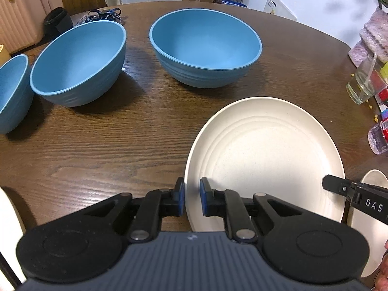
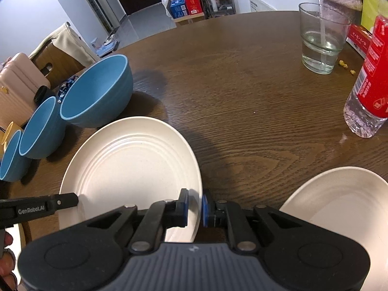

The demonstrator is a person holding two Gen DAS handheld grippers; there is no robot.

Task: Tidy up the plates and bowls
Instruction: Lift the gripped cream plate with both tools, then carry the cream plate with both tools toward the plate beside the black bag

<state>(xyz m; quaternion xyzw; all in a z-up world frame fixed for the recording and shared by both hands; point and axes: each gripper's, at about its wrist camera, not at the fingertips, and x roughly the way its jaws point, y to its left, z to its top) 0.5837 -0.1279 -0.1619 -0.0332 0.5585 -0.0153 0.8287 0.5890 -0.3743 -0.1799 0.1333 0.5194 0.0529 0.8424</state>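
A cream plate [image 1: 264, 155] lies on the brown table, also in the right wrist view [image 2: 131, 165]. My left gripper [image 1: 192, 197] straddles its left rim, one pad either side, with a small gap. My right gripper [image 2: 194, 206] straddles its right rim the same way; its finger shows in the left wrist view [image 1: 339, 186]. Three blue bowls stand beyond: large [image 1: 206, 48], medium [image 1: 80, 63], small [image 1: 12, 92]. A second cream plate [image 2: 344, 208] lies at the right.
A glass of water [image 2: 320, 38], a red-labelled bottle [image 2: 371, 82] and a red box [image 2: 359, 38] stand at the table's right. A beige case [image 2: 17, 84] and a lanyard [image 1: 104, 15] lie at the far left. Another pale plate edge [image 1: 7, 218] shows at the left.
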